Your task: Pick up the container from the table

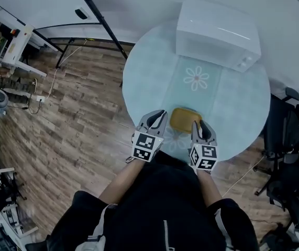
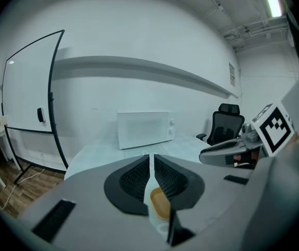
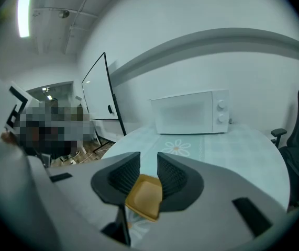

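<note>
A yellow-brown, shallow rectangular container (image 1: 185,118) lies near the front edge of the round pale table (image 1: 243,103), between my two grippers. My left gripper (image 1: 161,117) sits just left of it, jaws drawn together with only a thin slit between them. In the left gripper view the container (image 2: 161,205) shows low in that slit, beyond the left gripper (image 2: 151,162). My right gripper (image 1: 201,127) is at the container's right edge. Its jaws stand apart in the right gripper view, right gripper (image 3: 148,163), with the container (image 3: 145,196) showing in the gap below them, untouched by the pads.
A white microwave (image 1: 217,35) stands at the table's far side, behind a flower-print mat (image 1: 196,78). Black office chairs (image 1: 288,140) crowd the right. A whiteboard on a stand (image 2: 29,93) is at the left, over wooden floor (image 1: 76,119).
</note>
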The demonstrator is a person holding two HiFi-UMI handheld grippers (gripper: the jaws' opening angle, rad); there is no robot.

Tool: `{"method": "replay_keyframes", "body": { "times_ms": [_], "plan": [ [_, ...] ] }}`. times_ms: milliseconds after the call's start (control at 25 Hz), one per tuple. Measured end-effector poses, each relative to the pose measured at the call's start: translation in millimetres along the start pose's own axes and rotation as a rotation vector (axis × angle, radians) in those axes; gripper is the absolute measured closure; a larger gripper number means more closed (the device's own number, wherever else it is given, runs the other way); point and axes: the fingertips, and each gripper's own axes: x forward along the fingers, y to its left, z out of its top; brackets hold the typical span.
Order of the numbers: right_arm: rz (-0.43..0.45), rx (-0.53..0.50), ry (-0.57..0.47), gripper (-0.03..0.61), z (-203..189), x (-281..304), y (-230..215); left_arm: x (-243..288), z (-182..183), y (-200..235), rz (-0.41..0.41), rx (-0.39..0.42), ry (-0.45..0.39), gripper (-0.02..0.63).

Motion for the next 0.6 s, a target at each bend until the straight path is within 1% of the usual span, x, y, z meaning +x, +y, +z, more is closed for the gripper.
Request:
{"method": "replay_keyframes", "body": {
  "times_ms": [200, 400, 600],
  "plan": [
    [-0.039, -0.021, 0.027, 0.462, -5, 14, -11, 6, 0, 10, 0.003, -0.01, -0.002, 0.578],
    [-0.088, -0.016, 0.082, 0.449, -24, 22, -27, 9, -3, 12, -0.017, -0.018, 0.01, 0.578],
    [-0.137, 0.011, 0.143, 0.445, -47, 34, -41, 6, -6, 18, -0.029, -0.011, 0.016, 0.577]
  ]
}}
